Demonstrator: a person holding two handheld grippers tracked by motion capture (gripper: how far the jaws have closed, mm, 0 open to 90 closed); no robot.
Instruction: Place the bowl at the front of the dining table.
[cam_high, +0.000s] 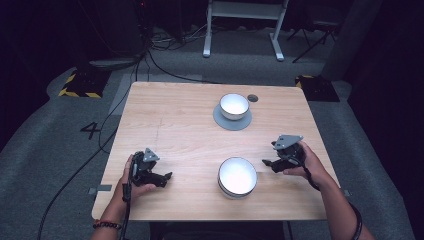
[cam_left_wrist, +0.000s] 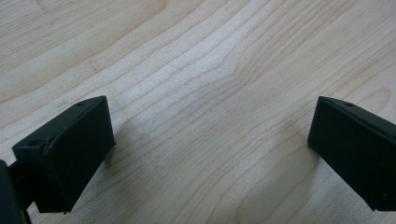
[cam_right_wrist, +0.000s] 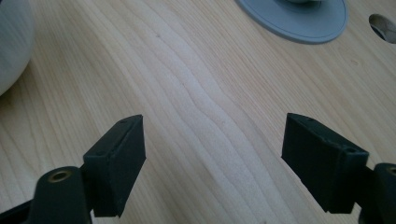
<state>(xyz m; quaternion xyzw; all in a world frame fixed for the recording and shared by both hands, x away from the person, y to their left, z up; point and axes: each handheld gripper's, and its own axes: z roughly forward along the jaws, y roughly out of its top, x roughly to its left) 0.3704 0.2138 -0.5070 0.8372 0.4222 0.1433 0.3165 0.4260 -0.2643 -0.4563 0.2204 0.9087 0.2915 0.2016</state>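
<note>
A large white bowl (cam_high: 237, 176) sits near the front middle of the wooden table (cam_high: 180, 130); its pale side (cam_right_wrist: 11, 42) shows at the left edge of the right gripper view. A smaller white bowl (cam_high: 234, 106) stands on a grey plate (cam_high: 232, 119) farther back; the plate (cam_right_wrist: 299, 21) also shows at the top of the right gripper view. My left gripper (cam_high: 168, 178) rests low at the front left, open over bare wood (cam_left_wrist: 210, 140). My right gripper (cam_high: 268, 164) is just right of the large bowl, open, with nothing between its fingers (cam_right_wrist: 215, 158).
A round cable hole (cam_high: 253, 98) lies in the table behind the plate, also seen as a hole (cam_right_wrist: 384, 25) at the top right. Cables run over the grey floor at the left. A white table frame (cam_high: 245, 25) stands beyond.
</note>
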